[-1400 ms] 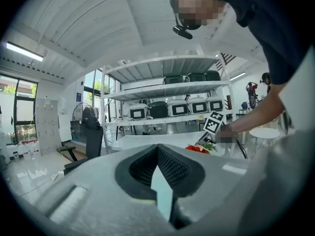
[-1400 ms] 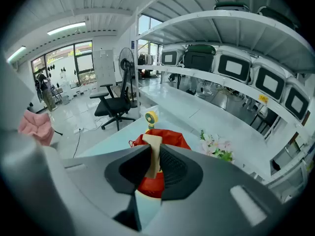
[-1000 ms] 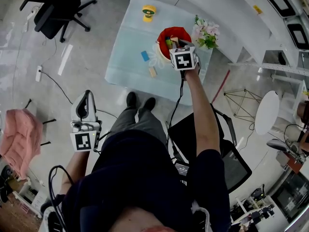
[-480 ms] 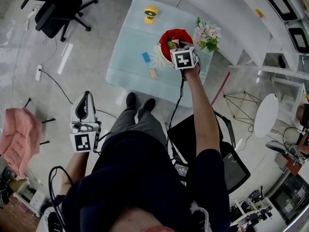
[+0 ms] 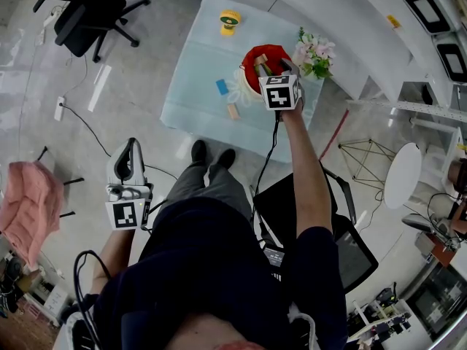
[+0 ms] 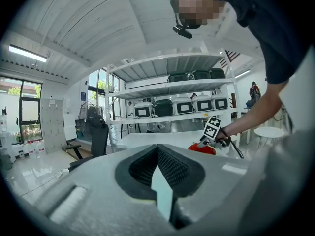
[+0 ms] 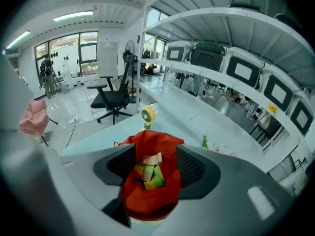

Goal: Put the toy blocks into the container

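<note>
My right gripper (image 5: 277, 67) hangs over the red container (image 5: 257, 55) on the glass table (image 5: 197, 64). Its jaws have just been opening and now stand apart. In the right gripper view (image 7: 153, 165) a beige block (image 7: 150, 159) lies between them on top of the green and yellow blocks (image 7: 153, 177) inside the red container (image 7: 147, 200), free of both pads. A blue block (image 5: 222, 87) and a tan block (image 5: 233, 111) lie on the table left of the container. My left gripper (image 5: 131, 146) is held low by the person's side, far from the table, shut and empty (image 6: 157, 149).
A yellow toy (image 5: 230, 20) stands at the table's far edge and a flower pot (image 5: 314, 52) right of the container. Black office chairs stand at the far left (image 5: 87, 13) and behind the person (image 5: 343, 239). A pink cloth (image 5: 29, 206) lies at the left.
The right gripper's jaws have opened over the red container and the beige block now lies in it. The gripper shifted slightly. The left gripper stayed still.
</note>
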{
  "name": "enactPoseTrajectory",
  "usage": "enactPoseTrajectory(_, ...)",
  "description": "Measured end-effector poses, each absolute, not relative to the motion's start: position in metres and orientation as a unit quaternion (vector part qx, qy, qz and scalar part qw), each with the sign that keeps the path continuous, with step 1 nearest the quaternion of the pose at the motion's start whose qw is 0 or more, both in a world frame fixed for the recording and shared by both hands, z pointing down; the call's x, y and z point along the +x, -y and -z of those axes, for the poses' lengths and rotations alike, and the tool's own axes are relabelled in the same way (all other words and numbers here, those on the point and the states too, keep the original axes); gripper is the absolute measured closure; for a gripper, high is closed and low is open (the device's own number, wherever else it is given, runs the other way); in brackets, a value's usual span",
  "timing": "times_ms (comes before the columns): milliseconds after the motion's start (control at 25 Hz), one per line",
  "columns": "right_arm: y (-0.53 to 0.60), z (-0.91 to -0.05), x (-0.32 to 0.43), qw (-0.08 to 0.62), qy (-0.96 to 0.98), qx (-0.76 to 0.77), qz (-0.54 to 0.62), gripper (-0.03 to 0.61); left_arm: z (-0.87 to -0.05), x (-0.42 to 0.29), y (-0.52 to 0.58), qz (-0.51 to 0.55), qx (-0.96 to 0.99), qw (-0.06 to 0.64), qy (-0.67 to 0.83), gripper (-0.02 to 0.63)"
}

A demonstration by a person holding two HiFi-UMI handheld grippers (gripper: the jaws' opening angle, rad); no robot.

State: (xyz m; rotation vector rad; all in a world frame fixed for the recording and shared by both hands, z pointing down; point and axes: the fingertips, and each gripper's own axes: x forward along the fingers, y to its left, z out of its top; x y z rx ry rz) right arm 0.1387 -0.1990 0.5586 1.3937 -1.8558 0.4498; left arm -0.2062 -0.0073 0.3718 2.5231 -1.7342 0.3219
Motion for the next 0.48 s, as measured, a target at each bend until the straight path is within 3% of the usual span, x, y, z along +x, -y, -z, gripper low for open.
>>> enactPoseTrajectory(160, 0.197, -0.541, 0.139, 0.354, 0.731, 0.564, -0.149, 0.299, -0.372, -0.206, 0.006, -0.105, 0.82, 0.032, 0.562, 0.609)
enactPoseTrajectory(480, 0.17, -0.513, 0.13, 0.314, 0.748, 0.572, -0.121, 0.293, -0.374, -0.206, 0.001, -0.106, 0.822, 0.026, 0.558, 0.609)
